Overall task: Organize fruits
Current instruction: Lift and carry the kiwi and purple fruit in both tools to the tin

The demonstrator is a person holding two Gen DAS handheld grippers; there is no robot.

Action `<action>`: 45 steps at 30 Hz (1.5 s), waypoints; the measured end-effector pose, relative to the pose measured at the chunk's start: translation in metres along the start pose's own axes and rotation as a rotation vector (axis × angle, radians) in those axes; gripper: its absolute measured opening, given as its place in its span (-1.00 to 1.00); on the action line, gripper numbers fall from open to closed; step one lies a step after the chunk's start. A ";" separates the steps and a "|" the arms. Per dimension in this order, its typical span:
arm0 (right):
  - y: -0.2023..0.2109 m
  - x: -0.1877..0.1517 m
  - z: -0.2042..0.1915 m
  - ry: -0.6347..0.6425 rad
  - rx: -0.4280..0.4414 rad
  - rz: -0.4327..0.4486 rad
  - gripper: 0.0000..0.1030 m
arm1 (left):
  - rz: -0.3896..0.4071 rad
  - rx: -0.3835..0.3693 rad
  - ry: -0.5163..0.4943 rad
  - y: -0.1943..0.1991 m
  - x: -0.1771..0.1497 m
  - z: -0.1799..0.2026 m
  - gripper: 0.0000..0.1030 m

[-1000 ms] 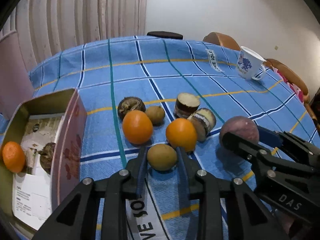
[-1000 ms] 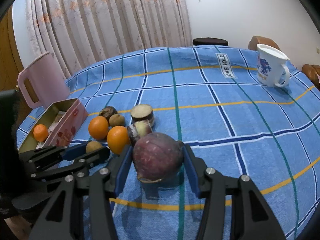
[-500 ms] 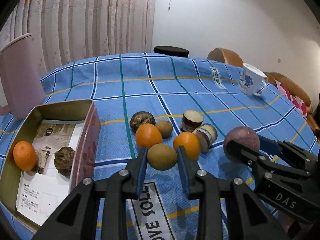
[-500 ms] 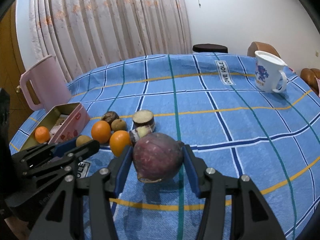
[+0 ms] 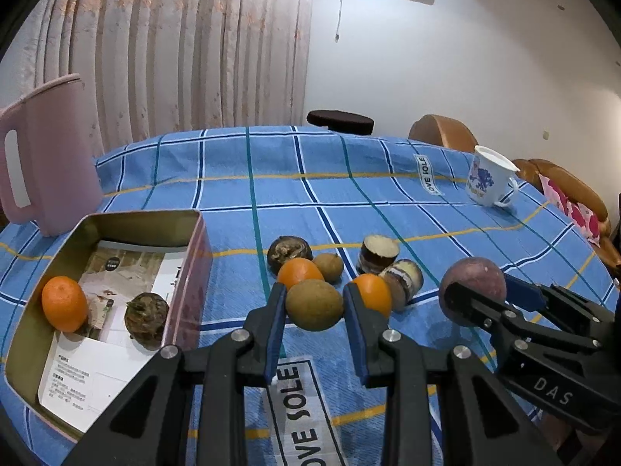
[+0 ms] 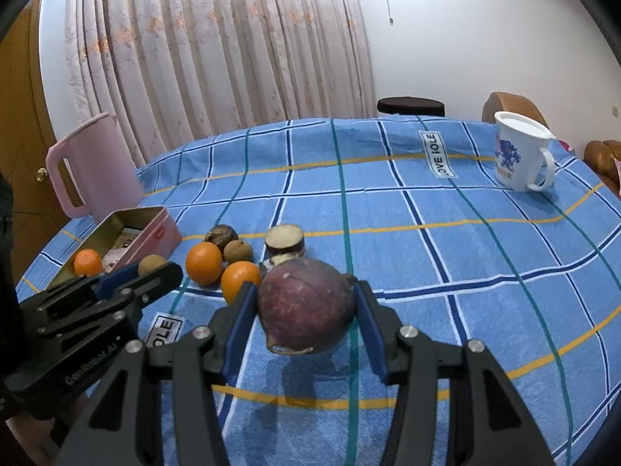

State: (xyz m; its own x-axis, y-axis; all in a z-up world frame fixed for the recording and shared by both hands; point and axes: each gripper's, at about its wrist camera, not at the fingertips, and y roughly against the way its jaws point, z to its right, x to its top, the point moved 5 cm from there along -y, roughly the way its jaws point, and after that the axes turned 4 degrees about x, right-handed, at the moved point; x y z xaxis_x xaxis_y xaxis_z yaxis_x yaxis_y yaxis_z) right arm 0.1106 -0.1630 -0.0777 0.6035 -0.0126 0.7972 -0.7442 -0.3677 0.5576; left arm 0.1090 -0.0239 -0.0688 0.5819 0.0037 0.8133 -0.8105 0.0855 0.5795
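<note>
Rising off the table (image 5: 388, 209), both tools now carry fruit: the left tool (image 5: 315, 306) clamps the small brown-green oval fruit (image 5: 314, 304), the right tool (image 6: 306, 310) the round purple fruit (image 6: 304, 305), both right of the open pink metal tin (image 5: 190, 272), probably their destination.

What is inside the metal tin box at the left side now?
Inside the tin box lie one orange, one dark wrinkled fruit and printed paper lining the bottom. What lies under the paper is covered; the near wall hides the nearest strip of the floor.
</note>
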 end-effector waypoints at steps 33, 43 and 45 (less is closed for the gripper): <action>0.022 0.003 -0.012 0.072 -0.012 0.120 0.04 | 0.200 0.072 -0.020 0.038 0.004 0.002 -0.39; 0.030 0.003 -0.020 0.116 -0.032 0.166 0.04 | 0.245 0.078 -0.014 0.047 0.004 0.002 -0.39; 0.030 0.004 -0.020 0.118 -0.033 0.165 0.04 | 0.241 0.076 -0.008 0.046 0.004 0.001 -0.39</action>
State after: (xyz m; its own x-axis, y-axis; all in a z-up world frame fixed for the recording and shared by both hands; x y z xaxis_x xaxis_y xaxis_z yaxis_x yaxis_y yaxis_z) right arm 0.0845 -0.1559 -0.0535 0.4361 0.0392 0.8991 -0.8404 -0.3394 0.4224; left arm 0.0743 -0.0206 -0.0389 0.3709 0.0068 0.9286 -0.9286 0.0078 0.3709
